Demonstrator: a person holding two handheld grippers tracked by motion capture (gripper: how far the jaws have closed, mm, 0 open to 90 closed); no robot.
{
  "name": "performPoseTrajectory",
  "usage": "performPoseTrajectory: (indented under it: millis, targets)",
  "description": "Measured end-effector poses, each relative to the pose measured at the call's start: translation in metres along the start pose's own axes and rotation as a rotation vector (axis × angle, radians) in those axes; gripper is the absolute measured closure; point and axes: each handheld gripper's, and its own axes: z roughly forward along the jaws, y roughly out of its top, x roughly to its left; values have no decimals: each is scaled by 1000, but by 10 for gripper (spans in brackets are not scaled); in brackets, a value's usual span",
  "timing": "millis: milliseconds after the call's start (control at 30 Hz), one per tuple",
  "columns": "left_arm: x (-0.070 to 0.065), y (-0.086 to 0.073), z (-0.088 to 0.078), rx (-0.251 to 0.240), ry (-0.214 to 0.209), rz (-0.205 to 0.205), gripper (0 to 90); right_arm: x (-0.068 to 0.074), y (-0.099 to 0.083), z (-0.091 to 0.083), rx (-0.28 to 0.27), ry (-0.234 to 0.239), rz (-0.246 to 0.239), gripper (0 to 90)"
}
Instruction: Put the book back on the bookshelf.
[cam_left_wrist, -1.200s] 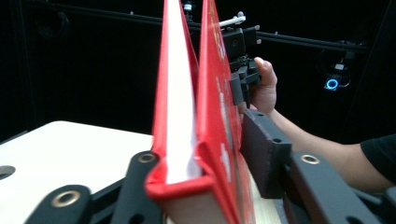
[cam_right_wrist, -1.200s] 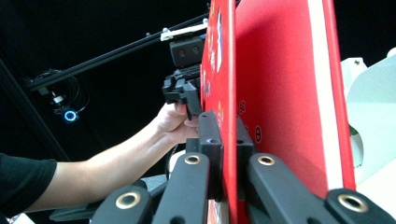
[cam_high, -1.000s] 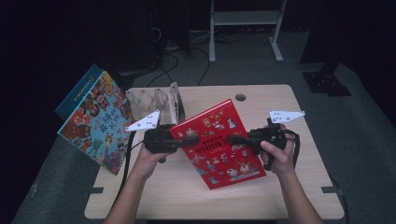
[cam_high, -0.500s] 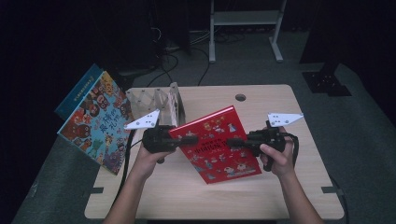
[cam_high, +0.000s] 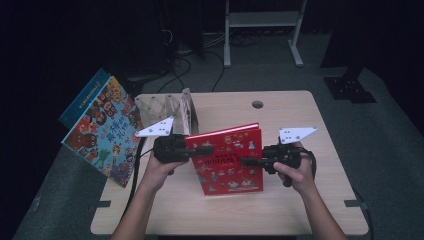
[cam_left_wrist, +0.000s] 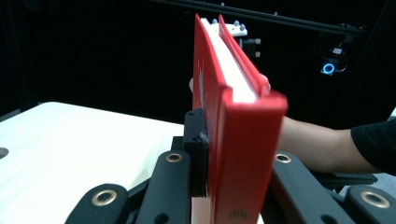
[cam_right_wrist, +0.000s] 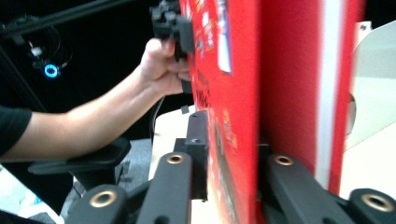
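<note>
Holding a red book (cam_high: 227, 160) between them, the two grippers met over the middle of the wooden table (cam_high: 300, 210). The left gripper (cam_high: 202, 149) pinched the book's left edge, its jaws having just drawn tighter, with the cover and pages clamped between them. In the left gripper view the book (cam_left_wrist: 238, 121) stood on edge between the black jaws, showing two bright red hard covers with a thin white block of pages sandwiched inside and a plain, flat red spine end toward the camera. The right gripper (cam_high: 250, 161) gripped the opposite edge; its jaws had just been easing apart slightly, yet in the right gripper view the book (cam_right_wrist: 243, 93) sat between them with the pads against both covers.

From the high view the front cover faced up and toward the person, tilted so its far edge was raised. It was glossy red, crowded with small cartoon figures and patches of white and blue, with a line of dark lettering across the middle too small to read.

Beyond the book stood a pale folding rack (cam_high: 170, 107) on the table's far left part. Another picture book (cam_high: 102, 130), blue-edged and brightly illustrated, leaned at the table's left side, well apart from the red one.
</note>
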Motion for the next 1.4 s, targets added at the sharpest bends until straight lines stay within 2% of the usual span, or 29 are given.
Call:
performPoseTrajectory:
  millis: [233, 433, 1167, 1333, 1400]
  targets:
    - [0, 1, -3, -3, 17, -13, 785, 0, -2, 8, 36, 5, -21, 703]
    - [0, 1, -1, -1, 29, -25, 789, -1, -4, 8, 45, 3, -34, 679]
    - [0, 0, -5, -37, 41, -43, 796, -5, -4, -5, 36, 8, -26, 642]
    - [1, 2, -13, -73, 55, -51, 800, -7, -5, -13, 20, -29, -24, 618]
    - [0, 3, -14, -76, 60, -44, 801, -7, -5, -14, 27, -28, -25, 620]
